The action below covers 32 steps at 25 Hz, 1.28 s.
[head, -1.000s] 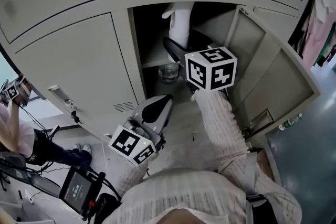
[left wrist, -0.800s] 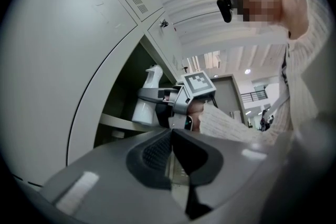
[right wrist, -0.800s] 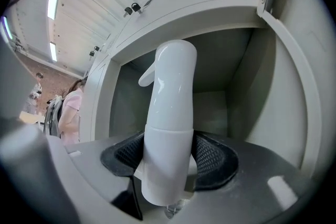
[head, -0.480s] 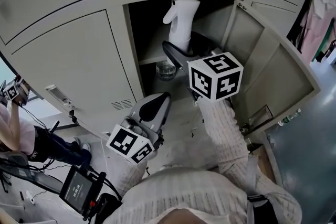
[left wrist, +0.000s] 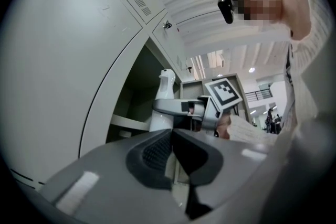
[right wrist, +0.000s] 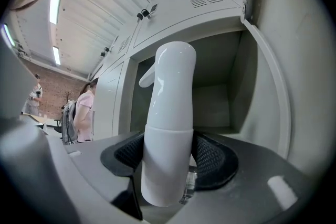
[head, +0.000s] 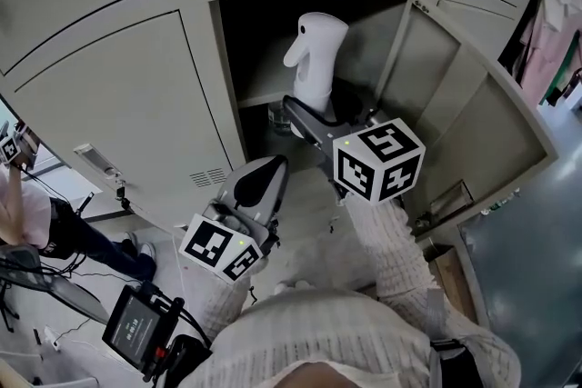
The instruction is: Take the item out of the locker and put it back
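Currently, right gripper (right wrist: 167, 165) is pinching the bottle (right wrist: 169, 97) at its base.
Bottle is towering above the jaws, risking tilt; left gripper (left wrist: 173, 152) is idling, pressed together.

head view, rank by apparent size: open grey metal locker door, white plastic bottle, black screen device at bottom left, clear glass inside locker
1. open grey metal locker door
2. white plastic bottle
3. black screen device
4. clear glass, only partly in view, so its rank reflects just the visible part

1 white bottle (head: 316, 59), 1 glass (head: 275, 116), 1 open locker (head: 446, 104) and 2 grippers (head: 271, 166) (head: 314, 111).
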Each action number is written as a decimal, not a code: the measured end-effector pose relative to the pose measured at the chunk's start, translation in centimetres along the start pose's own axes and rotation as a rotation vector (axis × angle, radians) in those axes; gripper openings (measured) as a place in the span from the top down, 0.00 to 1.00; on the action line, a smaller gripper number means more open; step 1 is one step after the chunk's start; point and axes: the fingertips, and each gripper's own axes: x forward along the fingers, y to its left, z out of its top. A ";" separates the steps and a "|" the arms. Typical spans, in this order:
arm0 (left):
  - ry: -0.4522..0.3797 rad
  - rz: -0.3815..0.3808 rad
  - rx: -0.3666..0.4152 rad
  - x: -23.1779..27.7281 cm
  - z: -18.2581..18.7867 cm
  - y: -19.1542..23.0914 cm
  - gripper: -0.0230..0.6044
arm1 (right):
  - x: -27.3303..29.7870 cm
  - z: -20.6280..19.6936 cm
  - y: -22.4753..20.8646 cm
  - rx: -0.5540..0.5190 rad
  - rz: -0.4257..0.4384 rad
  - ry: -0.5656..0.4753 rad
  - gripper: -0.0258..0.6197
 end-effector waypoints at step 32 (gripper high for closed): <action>0.057 0.076 -0.032 -1.5 -2.2 1.5 0.95 | -4.5 -9.2 4.0 0.048 0.159 -0.017 0.53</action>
